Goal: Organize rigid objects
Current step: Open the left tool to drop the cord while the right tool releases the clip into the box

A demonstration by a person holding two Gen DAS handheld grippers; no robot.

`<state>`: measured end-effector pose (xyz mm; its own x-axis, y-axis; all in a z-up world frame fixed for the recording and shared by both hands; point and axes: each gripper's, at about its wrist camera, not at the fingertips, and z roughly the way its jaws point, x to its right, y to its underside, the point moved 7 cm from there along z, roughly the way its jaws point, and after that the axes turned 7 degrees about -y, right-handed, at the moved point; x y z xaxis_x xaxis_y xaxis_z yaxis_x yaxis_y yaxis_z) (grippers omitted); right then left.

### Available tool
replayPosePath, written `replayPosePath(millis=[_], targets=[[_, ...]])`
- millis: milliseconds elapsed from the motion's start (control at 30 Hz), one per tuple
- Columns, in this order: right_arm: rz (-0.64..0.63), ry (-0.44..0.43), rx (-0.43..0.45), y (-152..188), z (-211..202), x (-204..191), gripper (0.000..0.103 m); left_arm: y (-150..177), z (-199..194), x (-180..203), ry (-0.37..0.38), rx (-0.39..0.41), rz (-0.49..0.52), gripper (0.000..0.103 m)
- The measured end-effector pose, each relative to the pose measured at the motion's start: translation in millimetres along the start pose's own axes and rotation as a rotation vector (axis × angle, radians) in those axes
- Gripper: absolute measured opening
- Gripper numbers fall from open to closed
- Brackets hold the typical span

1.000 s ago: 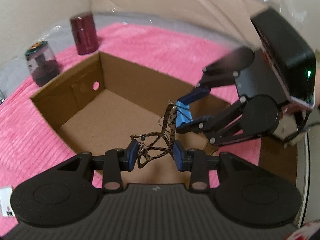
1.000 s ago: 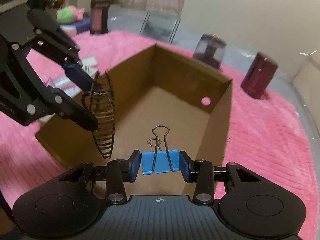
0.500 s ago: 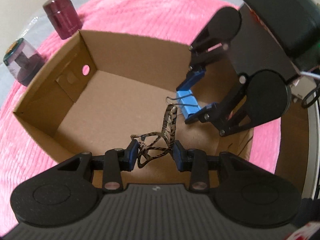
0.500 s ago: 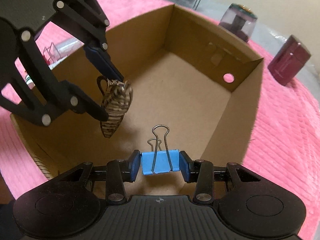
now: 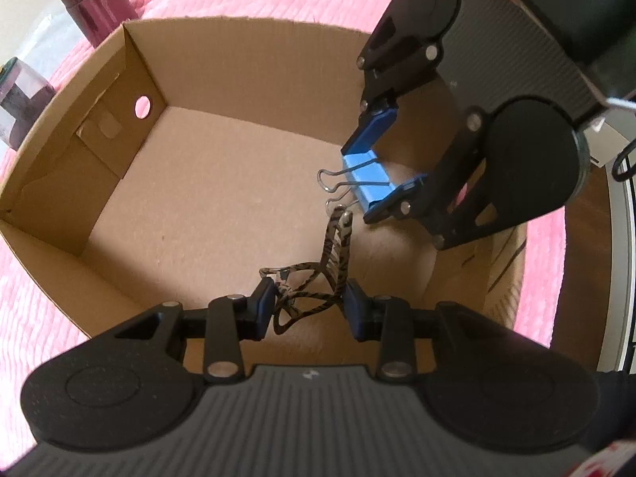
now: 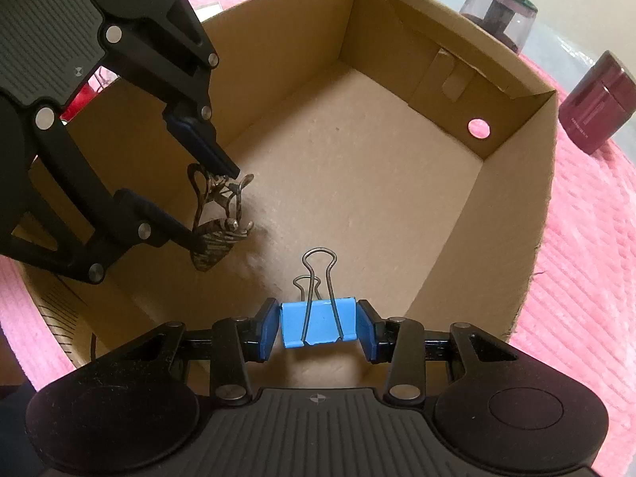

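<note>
Above the cardboard box (image 6: 512,214), left gripper (image 5: 308,310) clenches a tortoiseshell hair claw (image 5: 314,278); right gripper (image 6: 318,330) grips a blue binder clip (image 6: 318,326); lower both near the floor, apart, before releasing, to prevent bouncing.

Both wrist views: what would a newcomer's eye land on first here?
The open brown cardboard box on the pink ribbed cloth fills both views. Inside it, the right gripper clamps a blue binder clip, and the left gripper clamps a tiger-striped claw hair clip.
</note>
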<state>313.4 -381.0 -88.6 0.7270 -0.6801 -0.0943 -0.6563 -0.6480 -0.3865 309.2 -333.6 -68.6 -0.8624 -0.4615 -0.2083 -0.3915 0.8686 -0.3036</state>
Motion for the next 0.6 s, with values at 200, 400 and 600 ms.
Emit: replayPosePath(millis=[200,400,600], targets=[[0.006,-0.013,0.0,-0.4,0.4,-2.7,0.038,1.2,4.7,0.4,-0.008,-0.017,0.0,0.033],[0.01,-0.016,0.0,1.0,-1.1,-0.3,0.038,-0.9,6.4,-1.2,-0.015,-0.015,0.002,0.033],[0.006,-0.014,-0.005,0.3,-0.2,-0.7,0.038,0.2,1.0,-3.4,-0.015,-0.001,-0.014,0.033]])
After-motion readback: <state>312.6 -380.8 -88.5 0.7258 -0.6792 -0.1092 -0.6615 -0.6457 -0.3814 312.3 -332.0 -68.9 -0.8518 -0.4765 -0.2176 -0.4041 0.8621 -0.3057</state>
